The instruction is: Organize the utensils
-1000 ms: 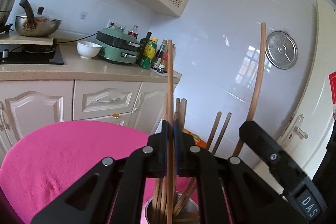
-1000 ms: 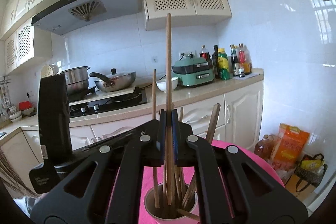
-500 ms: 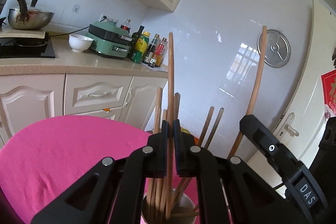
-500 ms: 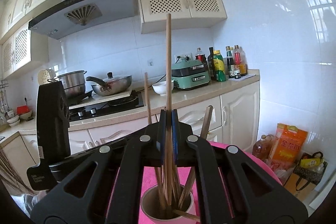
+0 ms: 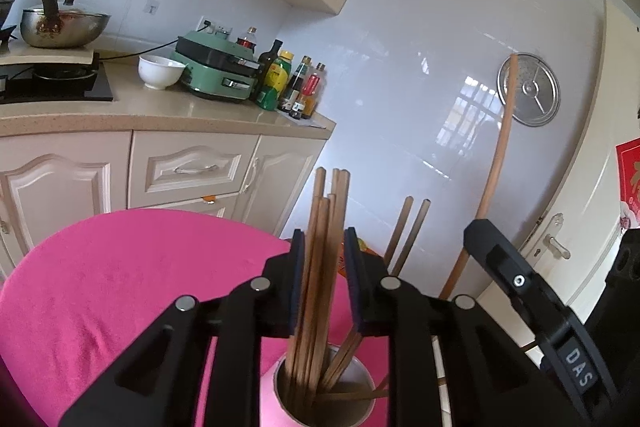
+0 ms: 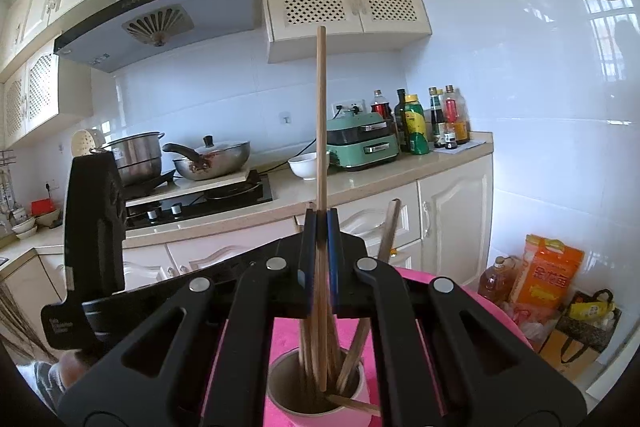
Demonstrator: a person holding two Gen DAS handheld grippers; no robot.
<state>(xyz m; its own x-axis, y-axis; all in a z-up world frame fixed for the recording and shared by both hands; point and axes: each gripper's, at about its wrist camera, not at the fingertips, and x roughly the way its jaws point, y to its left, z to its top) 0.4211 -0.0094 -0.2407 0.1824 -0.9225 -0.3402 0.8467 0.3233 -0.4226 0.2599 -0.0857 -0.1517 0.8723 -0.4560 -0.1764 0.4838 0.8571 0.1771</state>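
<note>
My wooden chopsticks [image 5: 320,267] stand bunched in the pink cylindrical cup [image 5: 276,387] on the pink-covered table [image 5: 100,287], too overlapped to count; my left claw [image 5: 322,279] is opening around them, my right claw [image 6: 320,259] clamps one tall chopstick [image 6: 321,115]

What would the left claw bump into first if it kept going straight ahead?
Probably the wooden chopsticks standing in the cup. They already stand between the left claw's opening jaws, so they come first; how far off the cupboards are is unclear.

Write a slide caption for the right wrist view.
Right gripper clamps one upright chopstick over the pink holder cup, kitchen counter behind.
</note>
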